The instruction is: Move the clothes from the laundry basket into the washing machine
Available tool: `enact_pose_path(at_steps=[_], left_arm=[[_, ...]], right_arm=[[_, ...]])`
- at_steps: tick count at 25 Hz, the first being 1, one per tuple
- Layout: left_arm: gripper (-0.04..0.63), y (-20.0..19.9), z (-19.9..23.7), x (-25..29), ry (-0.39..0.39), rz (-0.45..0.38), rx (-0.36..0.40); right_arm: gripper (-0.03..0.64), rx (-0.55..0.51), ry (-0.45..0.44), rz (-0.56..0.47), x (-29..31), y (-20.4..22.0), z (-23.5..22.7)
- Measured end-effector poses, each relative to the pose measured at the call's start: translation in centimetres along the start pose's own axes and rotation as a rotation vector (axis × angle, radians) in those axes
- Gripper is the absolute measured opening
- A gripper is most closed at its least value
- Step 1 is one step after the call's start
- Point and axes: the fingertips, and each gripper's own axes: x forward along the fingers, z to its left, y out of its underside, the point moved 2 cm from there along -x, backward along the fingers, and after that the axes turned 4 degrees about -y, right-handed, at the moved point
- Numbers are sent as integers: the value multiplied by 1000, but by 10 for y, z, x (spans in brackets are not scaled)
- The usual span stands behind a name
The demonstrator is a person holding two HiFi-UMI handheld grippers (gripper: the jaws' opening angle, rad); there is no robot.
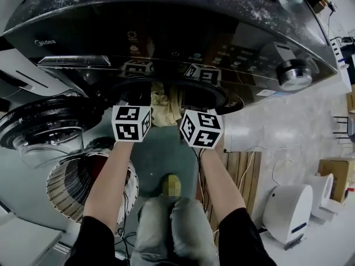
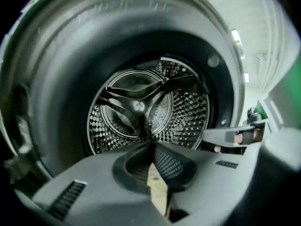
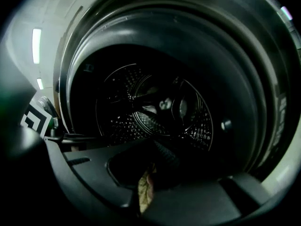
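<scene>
Left gripper view: my left claw [image 2: 151,145] clamps a tan fabric garment [image 2: 157,187]; my right claw [image 3: 153,147] pinches it too, at the black front-loading washing machine's [image 1: 166,32] door rim, perforated steel drum [image 2: 188,112] ahead.

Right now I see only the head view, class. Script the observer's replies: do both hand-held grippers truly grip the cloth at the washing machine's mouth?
Observer: In the left gripper view, the left hand-held gripper is shut on a strip of beige cloth.
Operator: And the right one?
Observer: The right hand-held gripper is shut on that cloth too, seen in its own view.
Operator: Anything inside the drum?
Observer: The drum ahead shows only bare perforated metal.
</scene>
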Motion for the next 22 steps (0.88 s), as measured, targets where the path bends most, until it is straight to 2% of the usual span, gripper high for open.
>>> enact_pose_path(at_steps=[5,12,22], left_arm=[[11,-16,-14,-36,16,18,-36],[11,-38,-27,-91,7,50,-40],[11,-109,-39,-172,20,49,17]], right_arm=[[5,35,-12,32,-37,-12,15],[5,63,-14,69,-98,-31,31],[5,110,14,47,-184,-99,56]])
